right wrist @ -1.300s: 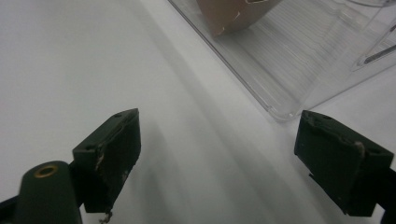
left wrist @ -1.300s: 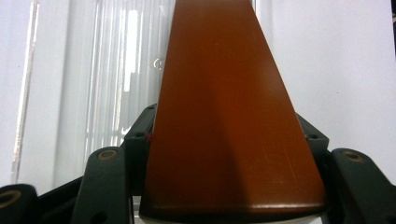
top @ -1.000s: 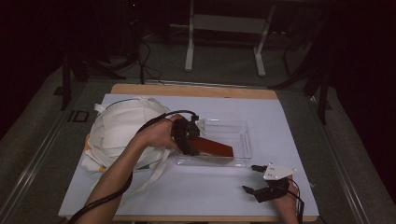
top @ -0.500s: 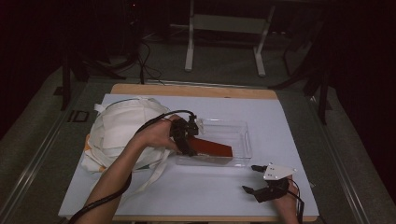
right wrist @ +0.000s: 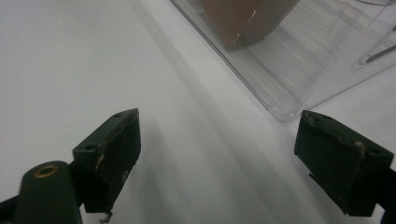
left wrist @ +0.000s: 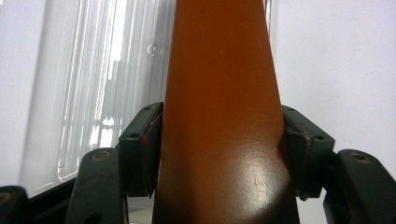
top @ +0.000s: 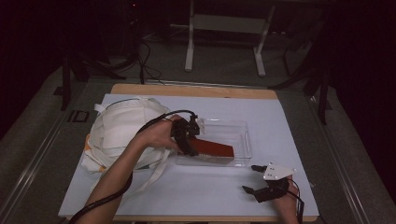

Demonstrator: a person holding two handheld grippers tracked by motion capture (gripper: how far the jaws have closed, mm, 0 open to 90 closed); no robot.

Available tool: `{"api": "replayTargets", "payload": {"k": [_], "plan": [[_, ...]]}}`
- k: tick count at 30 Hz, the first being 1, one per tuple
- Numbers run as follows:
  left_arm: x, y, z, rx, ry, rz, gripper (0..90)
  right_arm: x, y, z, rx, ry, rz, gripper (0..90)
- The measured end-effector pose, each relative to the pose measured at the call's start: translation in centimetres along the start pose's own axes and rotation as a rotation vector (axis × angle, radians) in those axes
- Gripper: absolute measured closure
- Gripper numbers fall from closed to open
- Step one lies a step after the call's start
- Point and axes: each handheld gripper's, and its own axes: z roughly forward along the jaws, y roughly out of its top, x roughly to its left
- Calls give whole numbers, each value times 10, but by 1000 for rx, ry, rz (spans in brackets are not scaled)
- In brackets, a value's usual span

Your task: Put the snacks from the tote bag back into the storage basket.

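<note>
Clamping a brown block [left wrist: 219, 116], left jaws; right jaws wide apart.

A wooden desk [top: 140, 88] carries a white rectangular mat [top: 289, 126]. On the mat at nine o'clock lies a crumpled cream cloth tote bag [top: 119, 128], its straps trailing toward six. Beyond the desk at twelve, a grey metal stand [top: 224, 28] stands on the floor.

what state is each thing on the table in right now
left tongs: shut on the brown block
brown block: held, tilted, far end down in the clear tray
clear tray: upright, open-topped
right tongs: open, holding nothing, near the tray's corner
cloth bag: crumpled, straps loose
</note>
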Motion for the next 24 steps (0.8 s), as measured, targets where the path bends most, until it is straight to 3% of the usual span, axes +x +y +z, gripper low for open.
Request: {"api": "replayTargets", "payload": {"k": [6, 24], "plan": [[1, -3, -9, -47, -1, -14, 371, 0, 0, 0, 1, 1, 0, 147], [-2, -13, -24, -62, 62, -32, 371, 0, 0, 0, 2, -2, 0, 147]]}}
